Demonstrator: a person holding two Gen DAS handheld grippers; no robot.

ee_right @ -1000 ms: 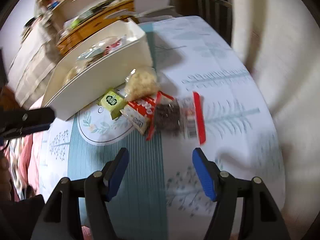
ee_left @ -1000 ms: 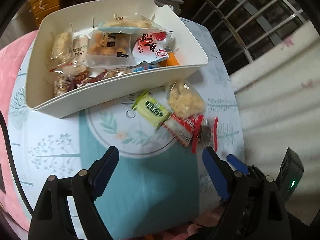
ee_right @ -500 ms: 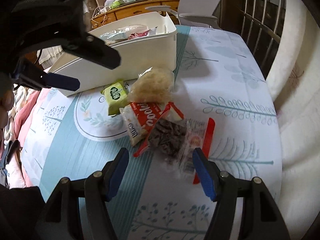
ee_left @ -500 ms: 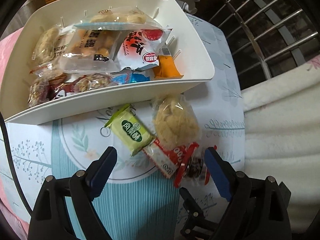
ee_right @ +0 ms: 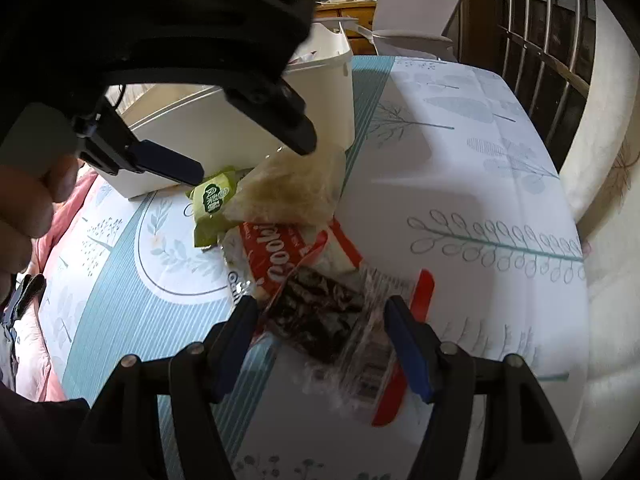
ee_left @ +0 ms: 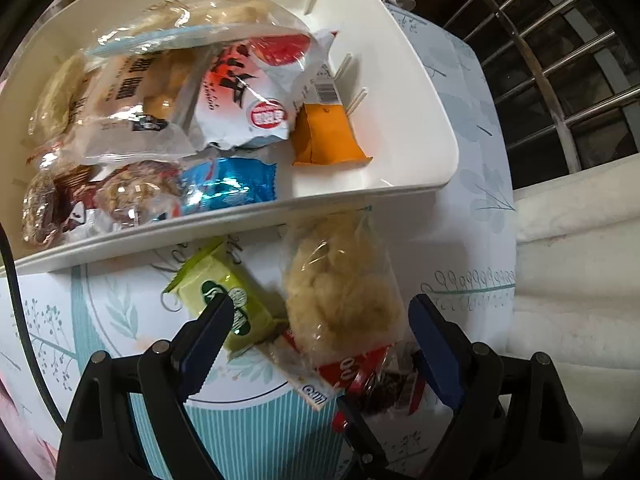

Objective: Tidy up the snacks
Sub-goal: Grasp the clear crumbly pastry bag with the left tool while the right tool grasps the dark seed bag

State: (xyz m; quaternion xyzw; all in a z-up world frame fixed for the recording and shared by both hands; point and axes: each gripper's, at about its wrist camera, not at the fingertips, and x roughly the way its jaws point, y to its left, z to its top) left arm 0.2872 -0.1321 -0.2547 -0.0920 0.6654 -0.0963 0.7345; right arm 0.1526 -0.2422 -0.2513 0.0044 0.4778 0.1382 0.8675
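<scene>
Where claws hover, red pkt (ee_right: 280, 256) reads "ooki"; green pkt (ee_left: 224, 300) unreadable.

The left gripper (ee_left: 320, 324) has dropped toward the pale puffed snack bag (ee_left: 340, 292), now between its jaws. The right gripper (ee_right: 320, 328) has closed in on the dark snack packet (ee_right: 320, 316) at 6 o'clock.

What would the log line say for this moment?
left tool: open over pale puffed snack bag | right tool: open around dark snack packet | white bin: partly filled | loose snacks: four
</scene>
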